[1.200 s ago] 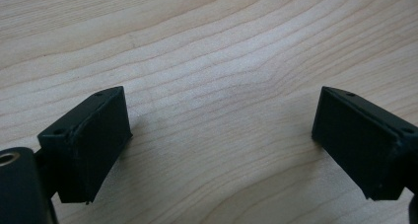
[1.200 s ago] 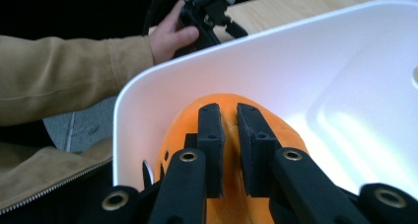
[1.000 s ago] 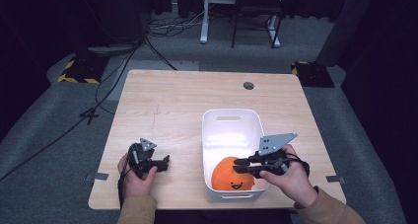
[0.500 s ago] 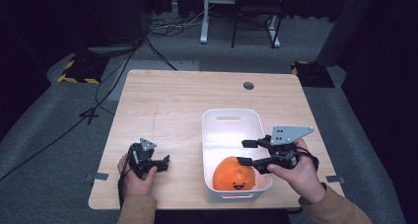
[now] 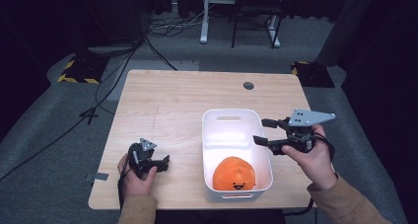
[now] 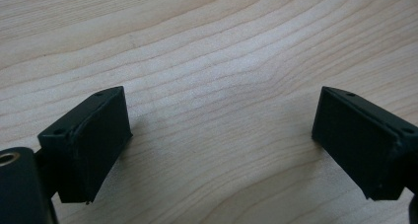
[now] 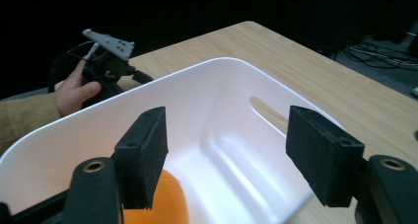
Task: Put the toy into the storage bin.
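Observation:
An orange plush ball (image 5: 234,173) with a smiling face lies in the near end of a white bin (image 5: 236,114) on the wooden table. My right gripper (image 5: 260,130) hovers over the bin's right rim, beyond the ball. Its jaws have just been opening and are open, with nothing between them. The right gripper view looks past the right gripper (image 7: 226,155) into the bin (image 7: 207,66), with the ball (image 7: 165,204) low at the left. My left gripper (image 5: 165,161) rests near the table's front left. In its own view the left gripper (image 6: 222,135) stands open over bare wood.
The wooden table (image 5: 172,100) has a round cable hole (image 5: 249,85) at the back right. The bin takes up the front right of the table. Cables (image 5: 162,29) and furniture legs (image 5: 204,17) lie on the dark floor beyond the far edge.
My right gripper has lifted off the orange ball and moved away from it toward the bin's right rim, with its jaws spreading. The ball stays in the bin. The left gripper has not moved.

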Tool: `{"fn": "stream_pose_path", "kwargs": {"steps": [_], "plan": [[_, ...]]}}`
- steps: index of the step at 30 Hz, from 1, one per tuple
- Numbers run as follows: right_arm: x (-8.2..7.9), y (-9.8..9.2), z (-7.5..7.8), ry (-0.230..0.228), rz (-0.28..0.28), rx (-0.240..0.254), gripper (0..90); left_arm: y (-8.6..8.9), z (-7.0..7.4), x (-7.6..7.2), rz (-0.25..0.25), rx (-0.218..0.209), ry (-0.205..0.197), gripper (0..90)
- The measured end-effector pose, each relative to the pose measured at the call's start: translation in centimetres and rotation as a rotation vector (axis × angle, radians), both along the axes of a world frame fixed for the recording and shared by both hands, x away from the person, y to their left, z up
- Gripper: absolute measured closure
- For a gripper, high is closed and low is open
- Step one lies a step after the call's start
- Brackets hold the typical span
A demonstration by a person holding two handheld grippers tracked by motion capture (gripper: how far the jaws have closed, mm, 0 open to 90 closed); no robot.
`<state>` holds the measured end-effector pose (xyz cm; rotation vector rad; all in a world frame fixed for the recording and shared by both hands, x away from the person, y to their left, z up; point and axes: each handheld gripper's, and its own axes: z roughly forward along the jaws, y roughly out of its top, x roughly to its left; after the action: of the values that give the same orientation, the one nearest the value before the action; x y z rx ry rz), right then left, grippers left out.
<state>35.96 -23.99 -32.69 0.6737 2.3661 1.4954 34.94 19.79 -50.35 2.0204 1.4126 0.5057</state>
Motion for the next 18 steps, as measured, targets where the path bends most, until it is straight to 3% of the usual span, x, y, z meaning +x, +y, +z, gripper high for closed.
{"fn": "stream_pose_path", "kwargs": {"steps": [8,18], "plan": [[1.8,-2.7,-0.1,-0.009,-0.109,-0.010,30.4,0.0,0.0,0.0,-0.001,-0.001,0.002,7.9],[4.0,-5.7,-2.2,0.021,-0.255,-0.048,27.9,0.0,0.0,0.0,-0.001,-0.001,0.002,7.9]]}}
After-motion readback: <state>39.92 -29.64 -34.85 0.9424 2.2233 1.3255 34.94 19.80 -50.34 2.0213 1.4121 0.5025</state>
